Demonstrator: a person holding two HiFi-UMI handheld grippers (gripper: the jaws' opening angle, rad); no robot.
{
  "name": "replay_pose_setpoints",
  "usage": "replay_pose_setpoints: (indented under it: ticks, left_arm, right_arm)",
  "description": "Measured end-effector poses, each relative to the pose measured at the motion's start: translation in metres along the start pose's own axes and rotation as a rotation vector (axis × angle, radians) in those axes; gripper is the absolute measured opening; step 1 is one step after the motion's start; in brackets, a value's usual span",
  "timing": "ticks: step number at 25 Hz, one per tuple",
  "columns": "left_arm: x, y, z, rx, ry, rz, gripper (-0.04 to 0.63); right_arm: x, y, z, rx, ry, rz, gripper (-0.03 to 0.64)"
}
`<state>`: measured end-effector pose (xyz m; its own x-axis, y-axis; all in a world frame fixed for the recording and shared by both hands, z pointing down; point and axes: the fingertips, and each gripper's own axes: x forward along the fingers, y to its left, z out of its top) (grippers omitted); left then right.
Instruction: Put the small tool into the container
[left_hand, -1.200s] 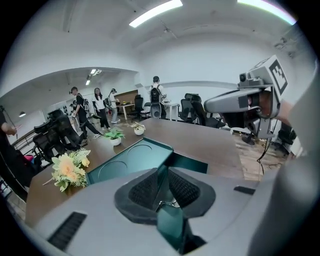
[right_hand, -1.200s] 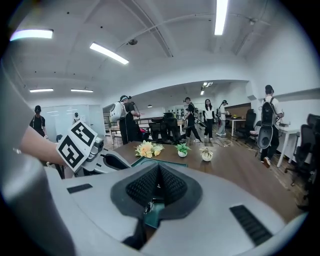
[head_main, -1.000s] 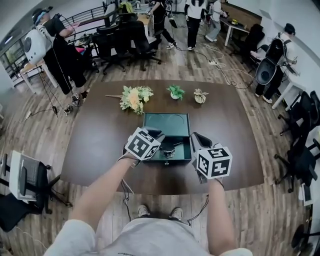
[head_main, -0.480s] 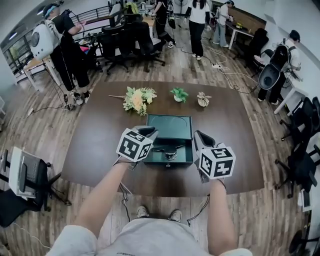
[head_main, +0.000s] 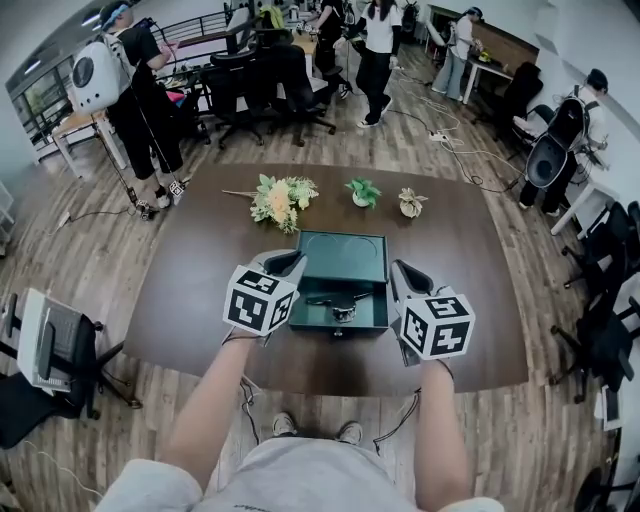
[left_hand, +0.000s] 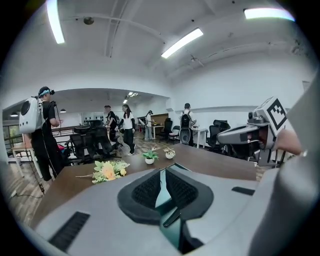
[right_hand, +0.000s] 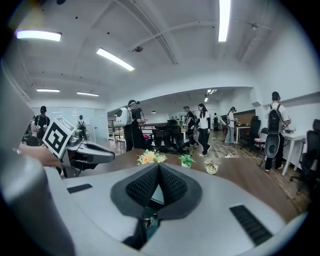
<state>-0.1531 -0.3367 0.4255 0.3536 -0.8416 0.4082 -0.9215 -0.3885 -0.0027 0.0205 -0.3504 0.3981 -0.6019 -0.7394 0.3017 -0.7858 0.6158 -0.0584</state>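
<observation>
As the small tool (head_main: 335, 302) is lying inside the container (head_main: 374, 300), I am closing my empty left claw (head_main: 290, 262) just left of it. My right claw (head_main: 398, 272) is hovering clenched and empty at its right.

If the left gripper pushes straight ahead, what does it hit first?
Probably the open lid of the green case, seen through the gap of the left gripper's closing jaws, which hold nothing; depth is unclear.

The big brown table (head_main: 200, 270) held four things. A bunch of yellow flowers (head_main: 278, 198), a small green plant (head_main: 363, 191) and a little pale plant (head_main: 410, 203) sat in a row at the far side — and an open green container (head_main: 342, 258) sat nearer the front.
</observation>
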Motion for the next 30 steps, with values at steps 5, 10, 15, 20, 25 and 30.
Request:
replay_pose_setpoints:
  ticks: [5, 10, 15, 20, 25, 30]
  left_arm:
    - [-0.009, 0.001, 0.000, -0.034, -0.020, 0.019, 0.021]
    - [-0.016, 0.006, 0.002, -0.048, -0.045, 0.050, 0.012]
    - [-0.022, 0.011, 0.010, -0.050, -0.070, 0.072, -0.002]
    - [-0.025, 0.012, 0.014, -0.049, -0.078, 0.084, -0.002]
    - [-0.029, 0.013, 0.013, -0.048, -0.078, 0.091, -0.002]
    - [-0.031, 0.017, 0.014, -0.066, -0.092, 0.099, -0.002]
  right_arm:
    - [-0.005, 0.001, 0.003, -0.004, -0.007, 0.001, 0.005]
    - [-0.006, 0.003, 0.004, -0.011, -0.013, 0.003, 0.004]
    - [-0.006, 0.005, 0.007, -0.017, -0.018, 0.008, 0.005]
    - [-0.007, 0.005, 0.008, -0.022, -0.020, 0.013, 0.005]
    - [-0.009, 0.004, 0.009, -0.024, -0.021, 0.011, 0.005]
    - [-0.009, 0.004, 0.010, -0.024, -0.024, 0.008, 0.005]
